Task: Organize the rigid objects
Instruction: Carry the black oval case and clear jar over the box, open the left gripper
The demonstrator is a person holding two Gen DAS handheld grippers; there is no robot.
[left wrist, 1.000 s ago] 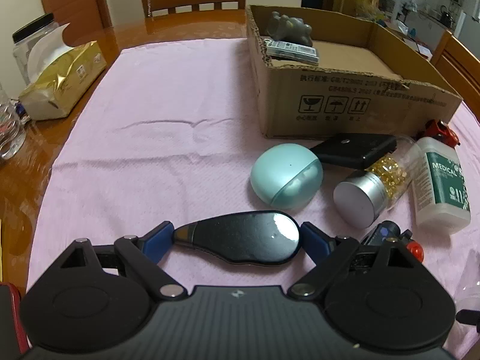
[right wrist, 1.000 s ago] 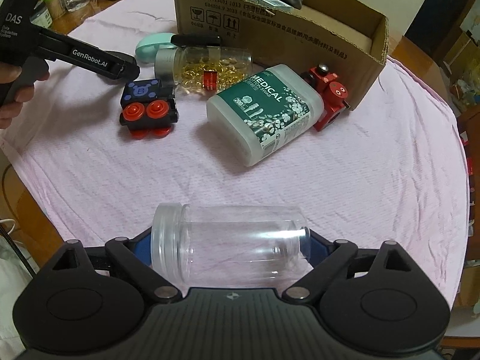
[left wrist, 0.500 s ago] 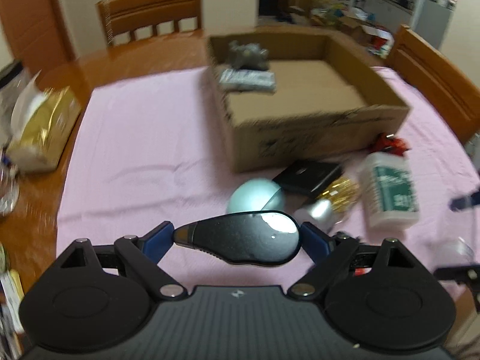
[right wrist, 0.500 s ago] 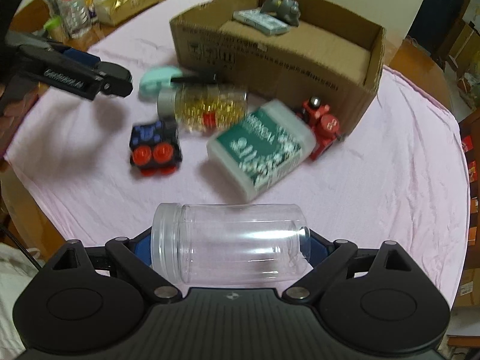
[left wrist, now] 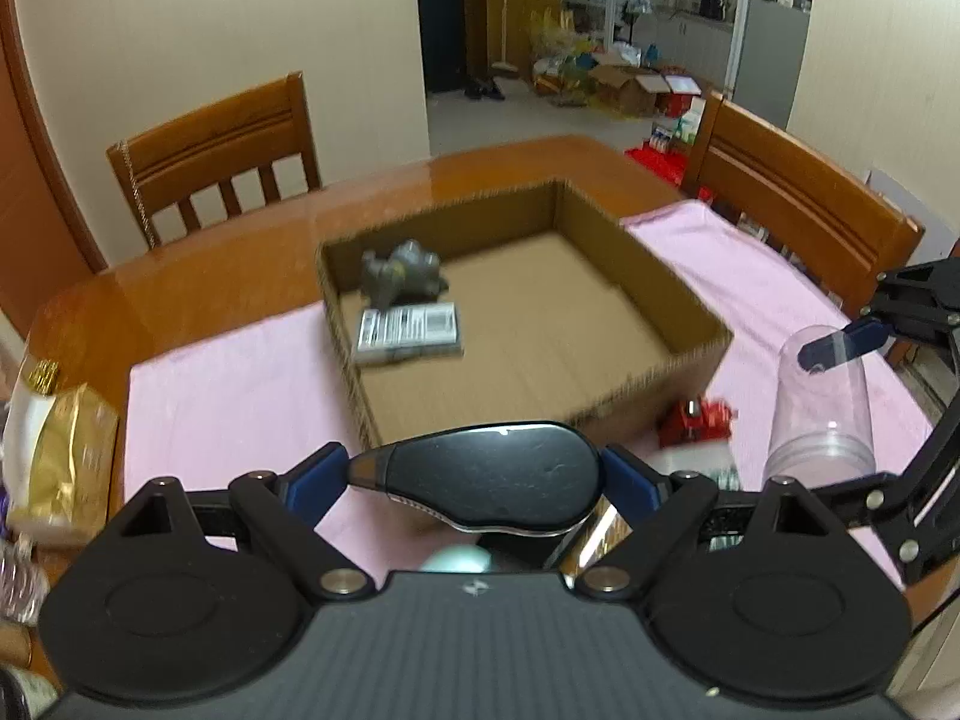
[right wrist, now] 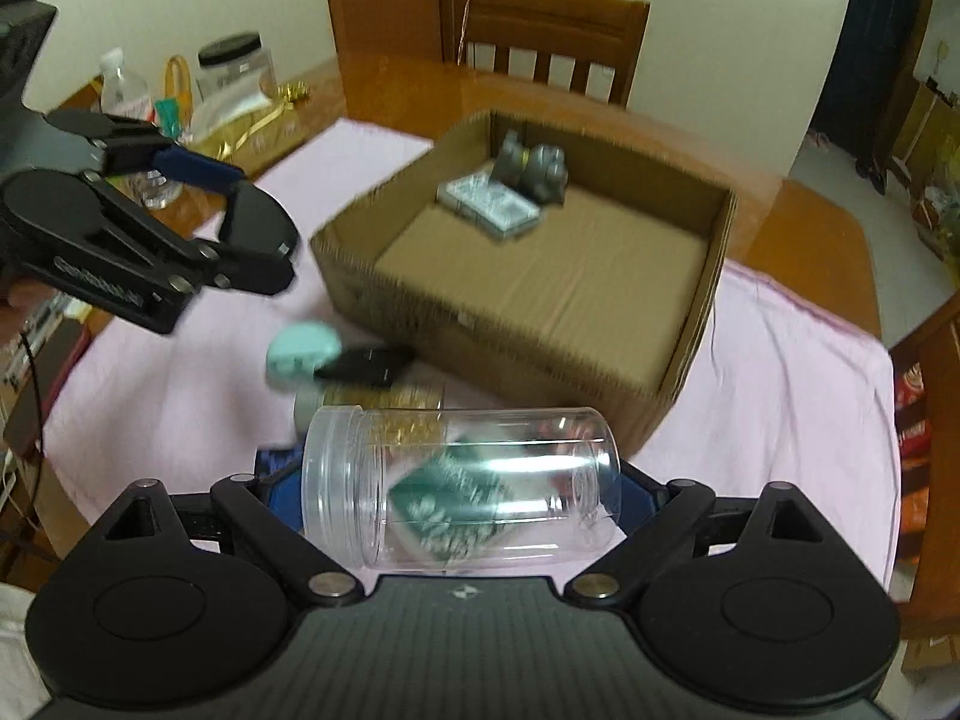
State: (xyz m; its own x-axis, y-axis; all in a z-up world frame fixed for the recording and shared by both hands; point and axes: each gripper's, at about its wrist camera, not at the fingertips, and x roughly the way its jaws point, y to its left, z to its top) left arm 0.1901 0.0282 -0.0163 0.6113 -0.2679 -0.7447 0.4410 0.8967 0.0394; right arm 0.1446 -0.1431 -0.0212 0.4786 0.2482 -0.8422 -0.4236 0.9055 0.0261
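both grippers have gone up; left gripper [left wrist: 480,474] squeezes the black mouse [left wrist: 492,471], right gripper [right wrist: 462,495] squeezes the clear jar [right wrist: 462,489], box [left wrist: 654,387] ahead.

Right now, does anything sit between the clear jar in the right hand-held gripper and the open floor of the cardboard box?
Only the cardboard box's near wall lies ahead of the clear jar. Beyond it the floor is bare; the grey figurine and flat packet sit at the far corner.

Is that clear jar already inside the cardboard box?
No, the jar is clamped in the right gripper, outside the box.
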